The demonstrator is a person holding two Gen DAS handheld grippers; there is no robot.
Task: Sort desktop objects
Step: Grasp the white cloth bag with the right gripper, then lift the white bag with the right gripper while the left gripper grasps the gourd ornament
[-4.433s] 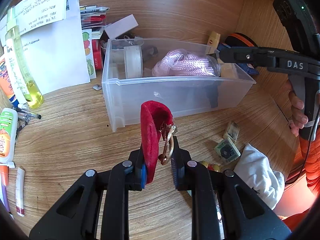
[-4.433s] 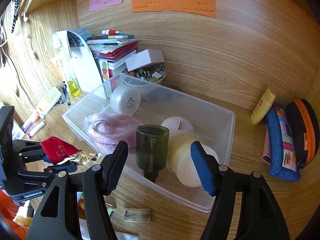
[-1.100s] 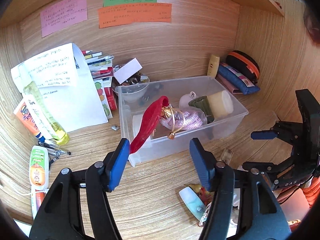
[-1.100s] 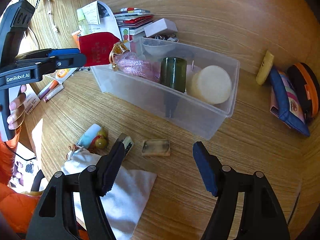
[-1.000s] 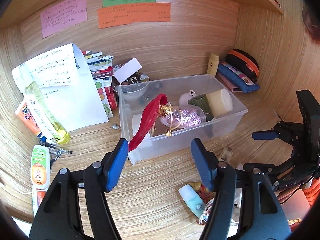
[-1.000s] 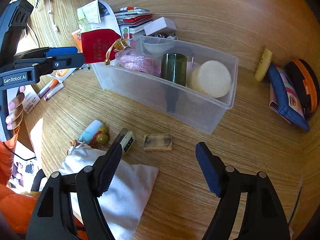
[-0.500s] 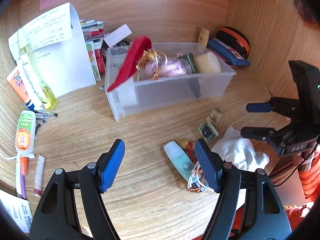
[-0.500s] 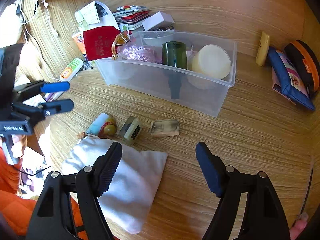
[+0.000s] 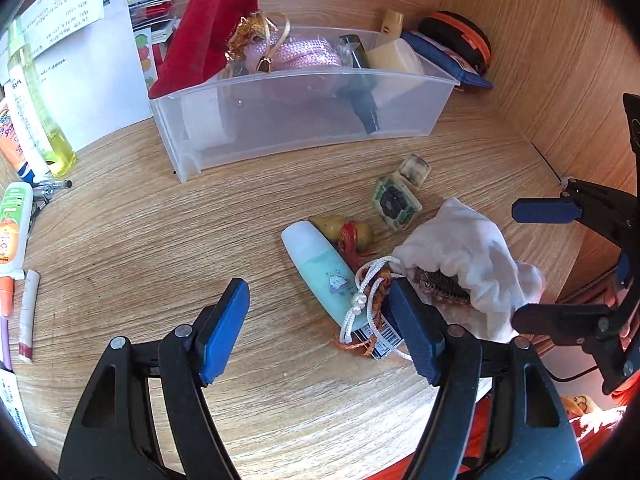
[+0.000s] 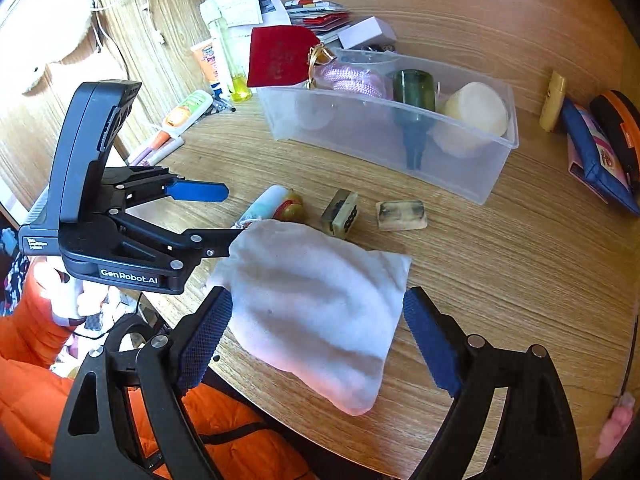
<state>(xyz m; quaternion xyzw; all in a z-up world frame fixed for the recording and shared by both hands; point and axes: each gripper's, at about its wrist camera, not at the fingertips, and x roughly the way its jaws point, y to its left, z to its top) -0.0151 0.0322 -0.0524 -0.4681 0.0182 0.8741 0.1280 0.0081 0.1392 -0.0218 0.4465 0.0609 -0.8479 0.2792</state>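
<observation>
**Sorting status: bin partly filled, loose items remain on the bench**

**Done.** The clear plastic bin point(image 9: 304, 120) stands on the bench point(image 9: 140, 240) toward the back wall. It already contains a pink cord bundle point(image 9: 304, 54), a dark green bottle point(image 10: 414, 98) lying with its neck down against the front wall, and a pale round container point(image 10: 476, 114). A red pouch point(image 9: 208, 28) with a gold tassel rests over the bin's left corner, partly propped on the rim rather than fully inside.

**Left.** Several items lie loose on the bench in front of the bin: a mint-green tube point(image 9: 320, 272), a small yellowish figure with red cord point(image 9: 348, 232) touching it, two small stamp-like blocks point(image 9: 396, 200) point(image 9: 414, 168), and a white drawstring bag point(image 10: 316, 304) near the bench edge. Tubes and pens at the left edge are also unsorted. Judged from this, the task is roughly midway.

**Left claw** point(image 9: 320, 328). Released, set wide, holding nothing. It hangs above the bench; its right finger is just over the cords beside the mint-green tube, which is the likely next pick.

**Right claw** point(image 10: 316, 340). Jaws are opening. The white drawstring bag lies between the fingers, but the pads do not press on it; no grasp is established.
</observation>
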